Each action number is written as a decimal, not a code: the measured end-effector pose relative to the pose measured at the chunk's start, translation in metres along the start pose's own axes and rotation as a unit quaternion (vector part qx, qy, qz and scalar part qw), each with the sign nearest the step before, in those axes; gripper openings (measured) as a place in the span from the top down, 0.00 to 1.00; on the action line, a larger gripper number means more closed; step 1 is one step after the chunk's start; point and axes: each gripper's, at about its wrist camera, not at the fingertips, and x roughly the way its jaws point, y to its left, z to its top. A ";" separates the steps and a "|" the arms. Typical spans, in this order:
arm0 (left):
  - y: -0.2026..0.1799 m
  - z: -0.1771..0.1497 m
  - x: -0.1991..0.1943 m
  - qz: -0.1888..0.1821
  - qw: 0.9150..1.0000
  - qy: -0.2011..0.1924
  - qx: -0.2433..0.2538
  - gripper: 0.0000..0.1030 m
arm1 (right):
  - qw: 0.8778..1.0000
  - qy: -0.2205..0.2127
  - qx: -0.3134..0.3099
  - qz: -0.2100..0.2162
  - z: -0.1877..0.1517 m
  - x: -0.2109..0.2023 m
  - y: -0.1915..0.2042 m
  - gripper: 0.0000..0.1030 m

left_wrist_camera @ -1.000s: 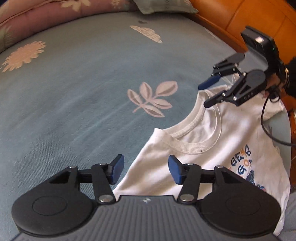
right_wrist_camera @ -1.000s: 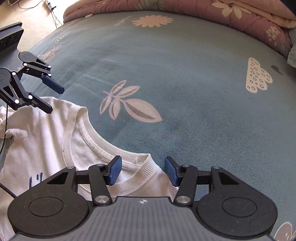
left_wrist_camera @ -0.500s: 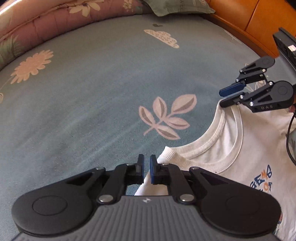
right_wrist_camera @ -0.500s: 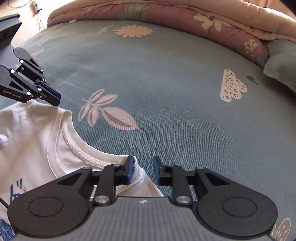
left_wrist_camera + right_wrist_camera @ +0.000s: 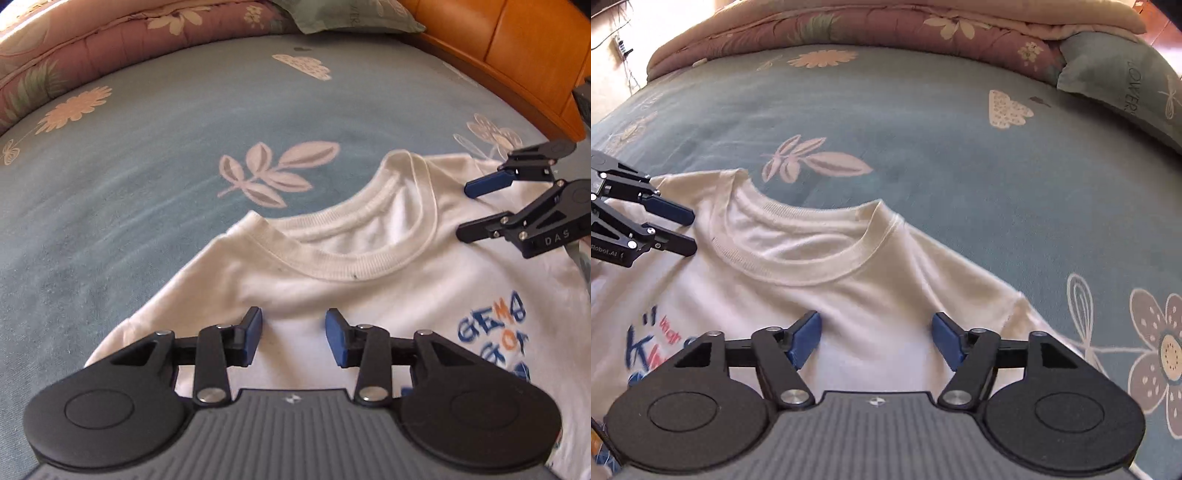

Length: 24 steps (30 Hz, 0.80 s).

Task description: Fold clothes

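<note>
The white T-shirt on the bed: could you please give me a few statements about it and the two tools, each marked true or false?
1. The T-shirt lies print side up on the blue bedspread. True.
2. The left tool is clamped on the collar. False: its jaws are opening, nothing pinched, above the fabric below the collar.
3. The right tool holds a sleeve in the air. False: its jaws are opening over flat fabric.
4. A pillow lies at the far edge of the bed. True.
5. The T-shirt is already folded in half. False: it lies spread out, neckline open.
</note>
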 end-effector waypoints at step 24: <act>-0.072 -0.117 -0.080 0.026 0.998 0.029 0.045 0.47 | 0.996 0.072 -0.049 0.028 -0.086 -0.050 0.063 0.00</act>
